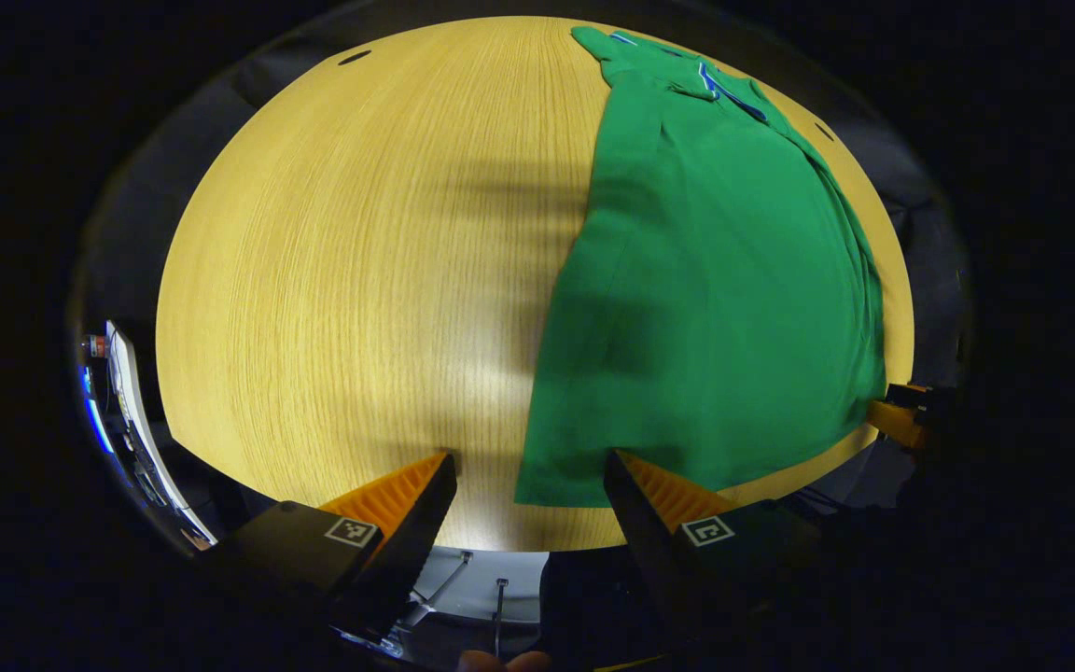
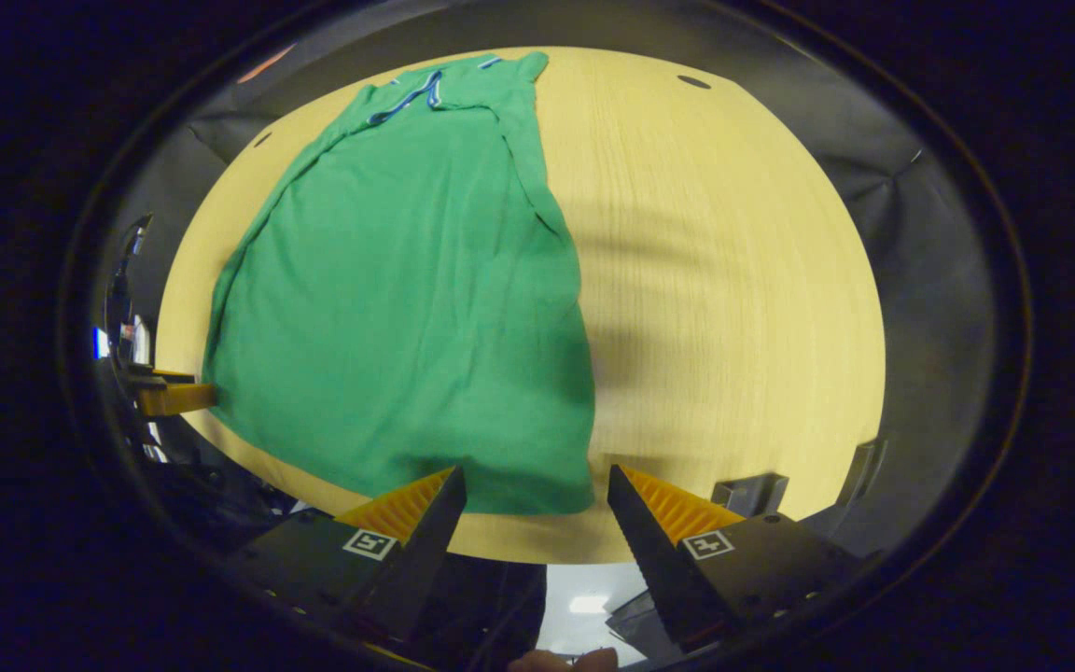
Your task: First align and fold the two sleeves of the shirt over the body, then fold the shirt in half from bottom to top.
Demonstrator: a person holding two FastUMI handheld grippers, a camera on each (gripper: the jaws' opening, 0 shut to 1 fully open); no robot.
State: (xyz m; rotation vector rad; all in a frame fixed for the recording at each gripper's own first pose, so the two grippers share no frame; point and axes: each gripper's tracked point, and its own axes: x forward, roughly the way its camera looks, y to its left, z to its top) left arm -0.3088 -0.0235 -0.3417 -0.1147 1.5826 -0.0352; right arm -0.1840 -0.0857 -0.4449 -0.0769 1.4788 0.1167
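While the green shirt (image 1: 715,308) lies flat on the wooden worktop (image 1: 342,280) with both sleeves folded over the body, collar at the far end and hem at the near edge, the left gripper (image 1: 530,490) hovers with fingers spread wide at the hem's left corner, holding nothing; right gripper (image 2: 536,499) likewise gapes empty over the hem's right corner (image 2: 556,495), also seen at the right edge of the left gripper view
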